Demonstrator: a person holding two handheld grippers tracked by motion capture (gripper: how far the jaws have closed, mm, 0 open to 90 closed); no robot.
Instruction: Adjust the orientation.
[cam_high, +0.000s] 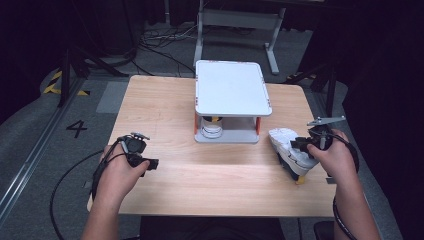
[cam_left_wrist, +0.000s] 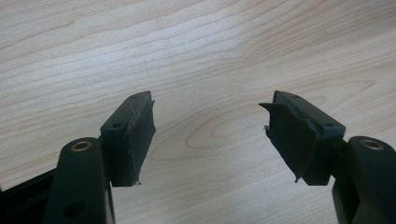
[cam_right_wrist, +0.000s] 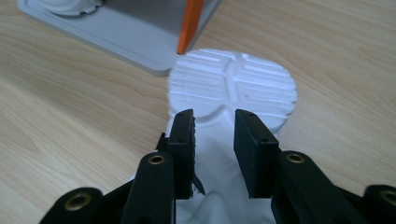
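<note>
A white shoe (cam_high: 286, 141) lies on its side at the right of the wooden table (cam_high: 210, 185). In the right gripper view its ribbed sole (cam_right_wrist: 233, 84) faces the camera. My right gripper (cam_high: 301, 145) (cam_right_wrist: 214, 116) is shut on the shoe's narrow middle, one pad on each side. A small yellow piece (cam_high: 300, 180) shows under the shoe near my right hand. My left gripper (cam_high: 152, 163) (cam_left_wrist: 210, 100) rests low over bare wood at the left, open, with nothing between its pads.
A two-level rack with a white top (cam_high: 232, 90) stands at the table's middle back. Its grey bottom tray (cam_right_wrist: 116, 37) and an orange post (cam_right_wrist: 190, 23) are just beyond the shoe. Another white shoe (cam_high: 211, 127) sits on that bottom level.
</note>
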